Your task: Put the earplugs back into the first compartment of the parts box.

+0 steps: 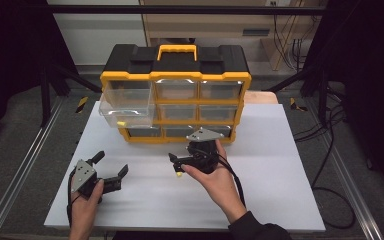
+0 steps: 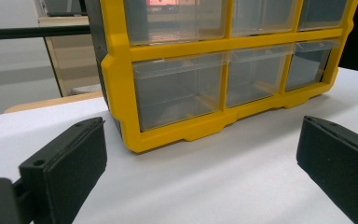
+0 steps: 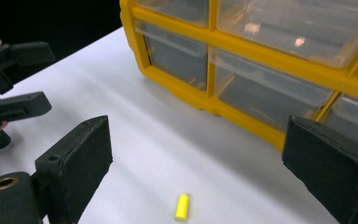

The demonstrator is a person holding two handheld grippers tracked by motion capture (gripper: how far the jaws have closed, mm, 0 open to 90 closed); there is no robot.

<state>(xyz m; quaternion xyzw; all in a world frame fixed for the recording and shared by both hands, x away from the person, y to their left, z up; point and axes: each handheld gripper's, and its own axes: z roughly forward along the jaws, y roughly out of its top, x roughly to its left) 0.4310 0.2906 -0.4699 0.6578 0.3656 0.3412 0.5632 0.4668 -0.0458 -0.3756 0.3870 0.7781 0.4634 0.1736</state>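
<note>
- The high view looks forward and down from above the person's side, taking in the whole white desk (image 1: 280, 200) and the yellow drawer cabinet (image 1: 176, 95) at its far side.
- The left gripper view sits low and close to the desk (image 2: 214, 186), facing the cabinet's (image 2: 116, 70) lower left corner.
- The right gripper view, also low, faces the cabinet's (image 3: 200, 100) bottom drawers and looks down at a small yellow piece (image 3: 182, 207) lying on the desk; the left gripper (image 3: 14, 79) shows at its left edge.
- All three views share the cabinet's lower front and the desk before it.
</note>
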